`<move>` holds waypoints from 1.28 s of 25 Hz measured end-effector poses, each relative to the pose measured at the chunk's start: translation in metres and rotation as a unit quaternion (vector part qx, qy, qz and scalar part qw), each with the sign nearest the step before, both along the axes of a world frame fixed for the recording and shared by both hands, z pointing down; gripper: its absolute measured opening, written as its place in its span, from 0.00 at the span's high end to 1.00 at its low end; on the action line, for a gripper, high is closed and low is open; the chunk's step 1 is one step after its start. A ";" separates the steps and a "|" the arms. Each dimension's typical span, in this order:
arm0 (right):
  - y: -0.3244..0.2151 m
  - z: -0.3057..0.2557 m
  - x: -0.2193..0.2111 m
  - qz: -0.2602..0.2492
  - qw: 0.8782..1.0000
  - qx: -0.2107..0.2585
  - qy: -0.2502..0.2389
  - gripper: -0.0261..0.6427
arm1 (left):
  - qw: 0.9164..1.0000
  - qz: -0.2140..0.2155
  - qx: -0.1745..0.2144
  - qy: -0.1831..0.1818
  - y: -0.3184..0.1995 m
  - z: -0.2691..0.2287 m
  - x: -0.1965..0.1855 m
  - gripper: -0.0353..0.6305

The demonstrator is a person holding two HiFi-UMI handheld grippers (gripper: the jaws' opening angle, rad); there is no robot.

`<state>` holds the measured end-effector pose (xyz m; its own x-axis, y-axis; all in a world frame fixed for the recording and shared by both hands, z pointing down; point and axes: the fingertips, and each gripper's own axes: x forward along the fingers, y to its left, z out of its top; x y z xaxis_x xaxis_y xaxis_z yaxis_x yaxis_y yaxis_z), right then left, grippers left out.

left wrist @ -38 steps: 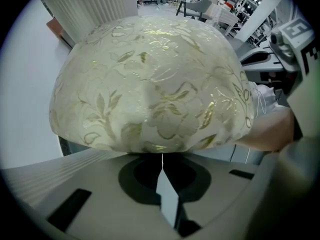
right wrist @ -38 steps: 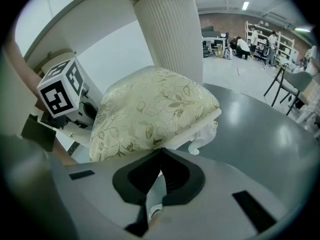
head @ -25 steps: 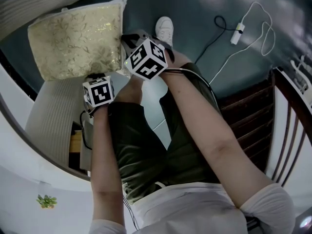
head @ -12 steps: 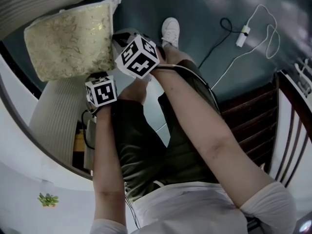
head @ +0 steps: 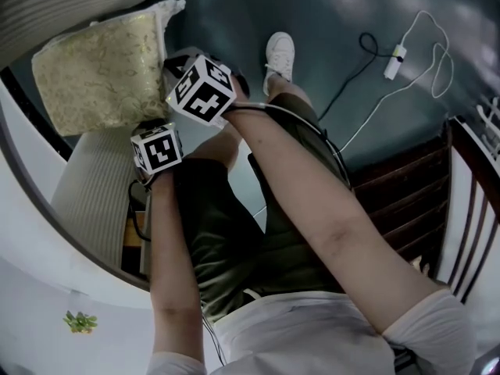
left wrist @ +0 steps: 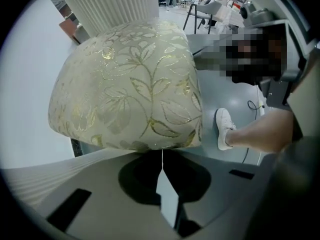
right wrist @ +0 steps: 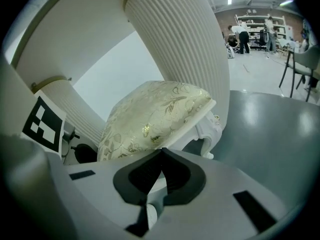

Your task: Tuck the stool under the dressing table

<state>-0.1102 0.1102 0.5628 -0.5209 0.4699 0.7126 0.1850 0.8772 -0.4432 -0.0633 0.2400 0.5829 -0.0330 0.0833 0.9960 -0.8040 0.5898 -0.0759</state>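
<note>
The stool has a cream cushion (head: 98,76) with a gold leaf pattern and stands at the upper left of the head view, by the dressing table's ribbed white leg (head: 86,186). My left gripper (head: 152,130) points down at the cushion's near edge. In the left gripper view its jaws (left wrist: 161,151) are shut, with the tips right at the cushion (left wrist: 130,84). My right gripper (head: 169,62) is at the cushion's right side. It (right wrist: 161,151) is shut too, tips against the stool's white seat rim (right wrist: 192,124).
The dressing table's white curved top (head: 31,287) runs down the left, with a small green sprig (head: 80,321) on it. A white power strip and cable (head: 398,53) lie on the dark floor. Dark wooden furniture (head: 406,186) stands at right. The person's white shoe (head: 280,53) is near the stool.
The stool has slid left and away in the head view, toward the table's ribbed leg. Both grippers moved with it, and the shoe stepped forward.
</note>
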 end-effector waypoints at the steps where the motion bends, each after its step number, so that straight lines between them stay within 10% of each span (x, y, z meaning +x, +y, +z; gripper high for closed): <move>1: 0.004 0.000 -0.004 -0.001 1.000 -0.004 -0.002 0.97 | 1.000 0.000 -0.002 -0.003 0.002 0.000 -0.003 0.94; 32: 0.027 -0.018 -0.022 -0.022 0.998 -0.018 -0.056 0.94 | 0.999 -0.032 0.005 -0.023 0.007 -0.018 -0.012 0.94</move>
